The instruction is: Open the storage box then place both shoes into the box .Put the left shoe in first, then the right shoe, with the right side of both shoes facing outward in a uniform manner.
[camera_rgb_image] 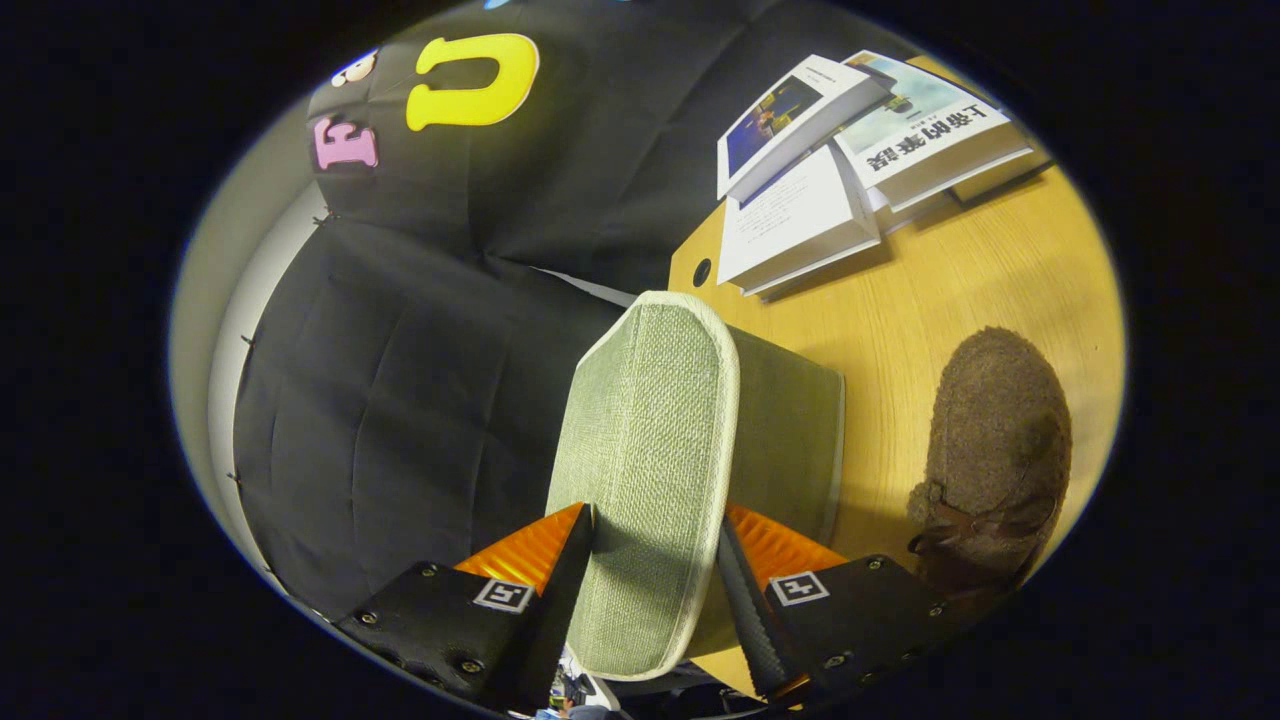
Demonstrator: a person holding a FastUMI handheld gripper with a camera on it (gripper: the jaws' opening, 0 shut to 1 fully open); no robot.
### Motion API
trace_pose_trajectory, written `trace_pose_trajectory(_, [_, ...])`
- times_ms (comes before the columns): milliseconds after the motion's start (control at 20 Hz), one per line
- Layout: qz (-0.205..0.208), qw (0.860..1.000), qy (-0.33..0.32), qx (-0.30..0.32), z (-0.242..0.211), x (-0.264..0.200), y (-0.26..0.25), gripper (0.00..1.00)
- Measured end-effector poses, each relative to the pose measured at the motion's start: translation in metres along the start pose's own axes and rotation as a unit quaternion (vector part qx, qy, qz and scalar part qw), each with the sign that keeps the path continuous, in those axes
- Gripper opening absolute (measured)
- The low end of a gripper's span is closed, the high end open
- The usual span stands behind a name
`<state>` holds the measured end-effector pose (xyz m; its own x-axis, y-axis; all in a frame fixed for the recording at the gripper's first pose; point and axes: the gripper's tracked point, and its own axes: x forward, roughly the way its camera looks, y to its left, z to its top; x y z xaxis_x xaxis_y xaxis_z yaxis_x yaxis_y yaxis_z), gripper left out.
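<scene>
**Lifting the Lid Comes First**

Gripping the green fabric lid (645, 440) at centre frame, our gripper (655, 570) pinches it from both sides, with the storage box (790, 430) just behind. We judge the opening step is in hand. One brown fuzzy shoe (995, 450) waits on the wooden table (960, 290) at lower right, books (850, 150) at upper right. Next, we must swing the lid clear and release.

One storage box (780, 420), one shoe (995, 450), three books (870, 150).
</scene>
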<state>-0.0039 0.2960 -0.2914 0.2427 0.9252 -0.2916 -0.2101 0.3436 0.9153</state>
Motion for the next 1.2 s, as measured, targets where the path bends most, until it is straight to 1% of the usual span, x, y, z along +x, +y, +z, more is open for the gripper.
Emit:
trace_pose_trajectory(50, [0.008,1.000,0.001,0.000,0.000,0.002,0.001,0.62])
trace_pose_trajectory(100, [0.015,1.000,-0.006,0.005,0.006,-0.010,0.003,0.61])
trace_pose_trajectory(150, [0.023,0.999,-0.017,0.023,0.014,-0.017,0.006,0.43])
trace_pose_trajectory(250, [0.033,0.999,-0.016,0.037,0.015,-0.019,0.012,0.23])
trace_pose_trajectory(300, [0.037,0.999,-0.013,0.036,0.018,-0.030,0.017,0.15])
trace_pose_trajectory(350, [0.035,0.999,-0.010,0.038,0.016,-0.024,0.021,0.08])
trace_pose_trajectory(400, [0.034,0.999,-0.009,0.036,0.018,-0.022,0.026,0.07])
trace_pose_trajectory(600, [0.036,0.999,-0.017,0.012,0.028,-0.027,0.057,0.07])
trace_pose_trajectory(800, [0.041,0.998,-0.027,-0.036,0.038,-0.028,0.105,0.07])
trace_pose_trajectory(950, [0.040,0.996,-0.018,-0.073,0.041,-0.016,0.141,0.07])
trace_pose_trajectory(1050, [0.019,0.995,-0.011,-0.099,0.042,-0.004,0.157,0.07])
trace_pose_trajectory(1200, [0.018,0.992,-0.001,-0.123,0.039,0.020,0.193,0.09])
